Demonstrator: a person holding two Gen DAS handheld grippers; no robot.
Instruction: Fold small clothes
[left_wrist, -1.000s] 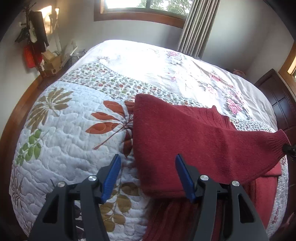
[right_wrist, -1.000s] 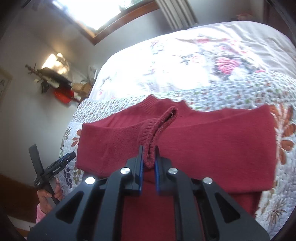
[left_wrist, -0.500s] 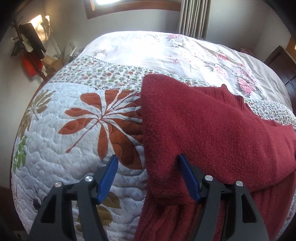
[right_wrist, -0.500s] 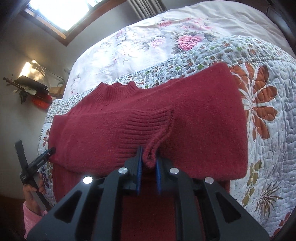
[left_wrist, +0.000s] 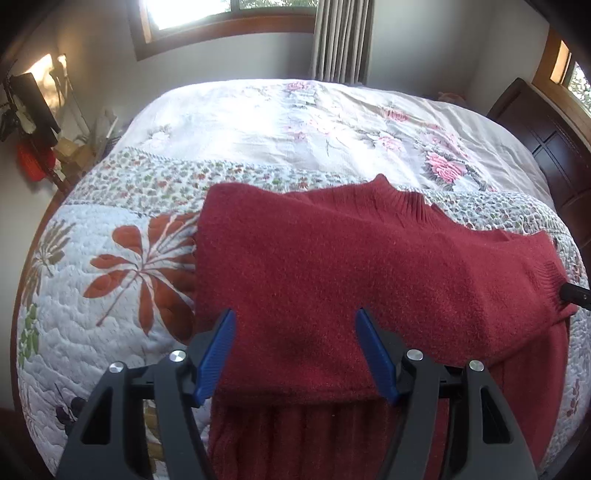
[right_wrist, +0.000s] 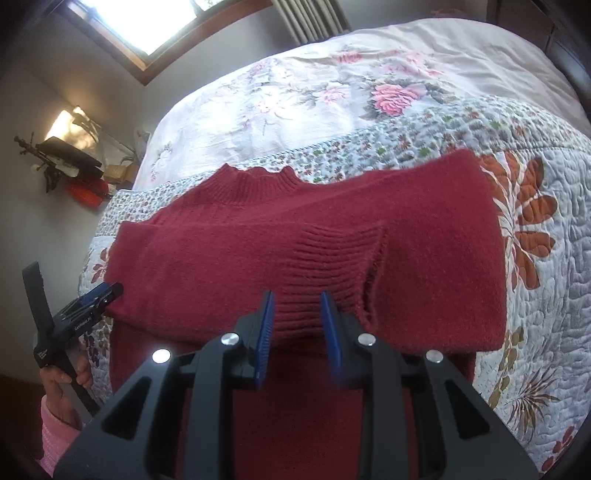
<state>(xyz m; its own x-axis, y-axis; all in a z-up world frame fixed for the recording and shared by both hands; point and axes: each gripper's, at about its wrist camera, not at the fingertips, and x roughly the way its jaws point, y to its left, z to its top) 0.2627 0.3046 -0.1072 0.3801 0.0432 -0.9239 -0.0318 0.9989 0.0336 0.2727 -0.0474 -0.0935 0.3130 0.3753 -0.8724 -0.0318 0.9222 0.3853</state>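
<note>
Left gripper (left_wrist: 295, 347) fingers spread wide over the red sweater (left_wrist: 332, 266); right gripper (right_wrist: 297, 325) fingers part-open astride its ribbed cuff (right_wrist: 332, 266).

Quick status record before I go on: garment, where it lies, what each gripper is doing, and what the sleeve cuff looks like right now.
garment: red knit sweater, sleeves folded across the body
surface: floral quilt on a bed
left gripper: jaws wide open, at the near edge of the folded sleeve, gripping nothing
right gripper: jaws parted, ribbed cuff between them but not pinched
cuff: lying flat on the sweater
</note>
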